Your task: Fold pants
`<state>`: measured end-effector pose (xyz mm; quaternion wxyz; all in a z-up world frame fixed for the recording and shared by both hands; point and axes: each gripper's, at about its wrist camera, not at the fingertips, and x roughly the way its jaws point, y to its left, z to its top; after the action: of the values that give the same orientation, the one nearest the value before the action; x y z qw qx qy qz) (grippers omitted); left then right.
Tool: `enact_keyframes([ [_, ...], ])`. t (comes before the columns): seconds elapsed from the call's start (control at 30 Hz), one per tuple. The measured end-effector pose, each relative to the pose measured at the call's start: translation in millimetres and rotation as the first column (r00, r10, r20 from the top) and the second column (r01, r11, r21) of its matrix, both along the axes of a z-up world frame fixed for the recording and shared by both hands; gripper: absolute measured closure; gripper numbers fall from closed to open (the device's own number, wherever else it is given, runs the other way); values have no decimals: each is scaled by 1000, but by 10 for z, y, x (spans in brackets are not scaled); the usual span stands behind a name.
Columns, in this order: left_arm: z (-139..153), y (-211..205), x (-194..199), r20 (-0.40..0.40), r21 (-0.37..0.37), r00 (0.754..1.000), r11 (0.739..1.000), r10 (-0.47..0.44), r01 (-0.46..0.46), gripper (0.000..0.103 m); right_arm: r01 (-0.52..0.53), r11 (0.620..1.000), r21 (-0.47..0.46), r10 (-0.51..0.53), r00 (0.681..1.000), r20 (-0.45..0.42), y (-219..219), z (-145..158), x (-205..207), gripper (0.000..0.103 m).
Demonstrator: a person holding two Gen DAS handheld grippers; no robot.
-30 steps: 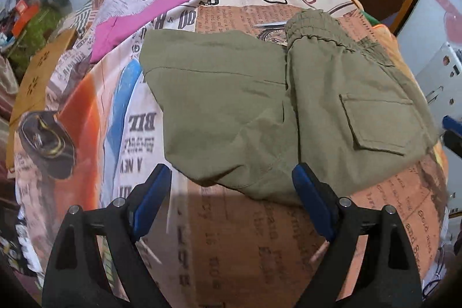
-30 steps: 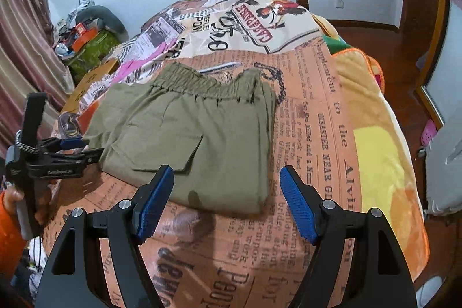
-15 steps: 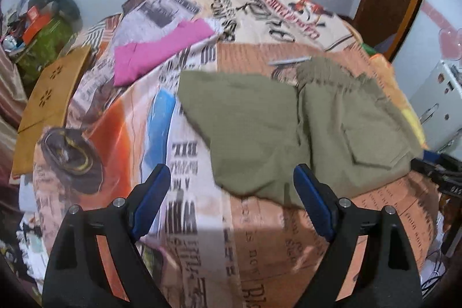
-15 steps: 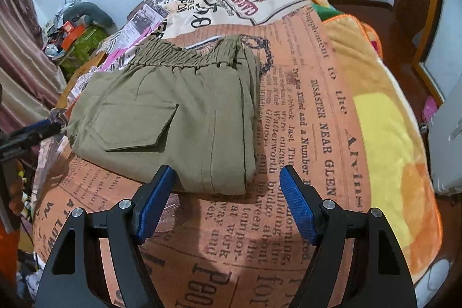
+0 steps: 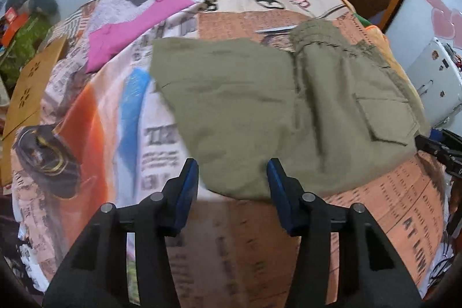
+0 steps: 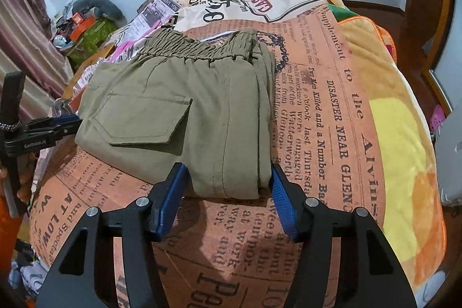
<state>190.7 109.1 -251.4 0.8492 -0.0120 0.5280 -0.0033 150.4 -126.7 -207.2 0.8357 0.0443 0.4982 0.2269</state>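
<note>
Olive pants (image 5: 260, 111) lie folded on a bed covered by a newspaper-print blanket (image 5: 260, 244), elastic waistband at the far end, flap pocket on top. My left gripper (image 5: 232, 175) points down at the near fold; its jaws are closing with the fabric edge between them, pads clear of it. In the right wrist view the pants (image 6: 184, 111) reach my right gripper (image 6: 228, 178), whose jaws are closing around the near right corner, not visibly pinching. The left gripper (image 6: 49, 129) shows at the pants' left edge, the right gripper (image 5: 439, 146) at their right edge.
A pink garment (image 5: 135, 31) lies on the far left of the bed. A tan board (image 5: 31, 88) and clutter sit off the left side. A white appliance (image 5: 433, 85) stands to the right. A yellow-orange blanket (image 6: 389, 106) covers the bed's right side.
Both grippers' jaws have narrowed. The left gripper has shifted right, so the pants' near edge now sits between its jaws. The right gripper has come down around the pants' near corner.
</note>
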Motion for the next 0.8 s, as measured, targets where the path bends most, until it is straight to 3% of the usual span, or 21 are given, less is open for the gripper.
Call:
enact_keyframes([
  [0.1, 11, 148, -83, -5, -35, 1000, 999, 29, -29, 52, 1, 1000, 3, -1, 1000, -3, 2, -3, 10, 48],
  [0.27, 55, 160, -143, -1, 9, 999, 999, 40, -40, 52, 4, 1000, 0, -4, 1000, -2, 2, 2, 3, 48],
  [0.4, 80, 240, -168, -1, 123, 995, 988, 95, -94, 53, 4, 1000, 0, -4, 1000, -2, 1, 3, 3, 48],
  [0.6, 250, 446, -212, 29, 69, 993, 991, 114, -116, 53, 23, 999, 23, -23, 1000, 6, -35, 79, 21, 48],
  [0.8, 395, 397, 99, 69, -11, 993, 996, 94, -93, 53, 23, 1000, 13, -24, 996, 90, -2, 312, 169, 48],
])
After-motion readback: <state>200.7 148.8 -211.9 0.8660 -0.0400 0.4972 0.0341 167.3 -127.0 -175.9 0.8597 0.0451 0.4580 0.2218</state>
